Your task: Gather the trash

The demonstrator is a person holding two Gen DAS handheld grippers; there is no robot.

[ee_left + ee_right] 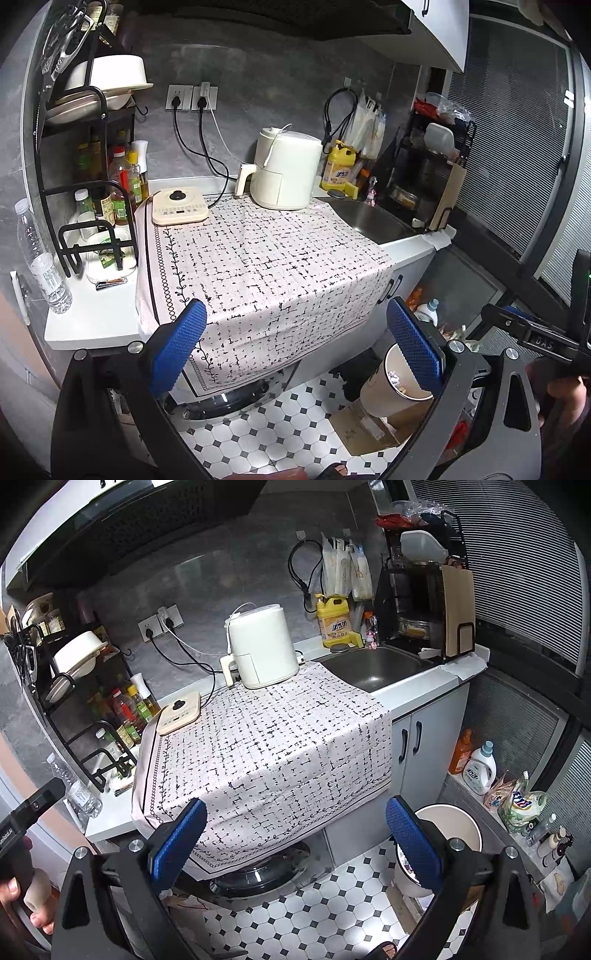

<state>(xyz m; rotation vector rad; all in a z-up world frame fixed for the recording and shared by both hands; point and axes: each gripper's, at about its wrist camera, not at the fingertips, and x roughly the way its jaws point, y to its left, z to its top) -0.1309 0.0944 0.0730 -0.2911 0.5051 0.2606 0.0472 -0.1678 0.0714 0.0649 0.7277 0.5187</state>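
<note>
Both tools, left and right, gape empty; right pad hides bin contents.

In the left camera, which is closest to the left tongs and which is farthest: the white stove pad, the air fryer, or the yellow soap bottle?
From the left tongs, nearest first:
1. Stove pad, on the cloth's far left corner.
2. Air fryer, at the back of the cloth, in the middle.
3. Yellow bottle, farthest, against the wall by the sink, on the right.
</note>
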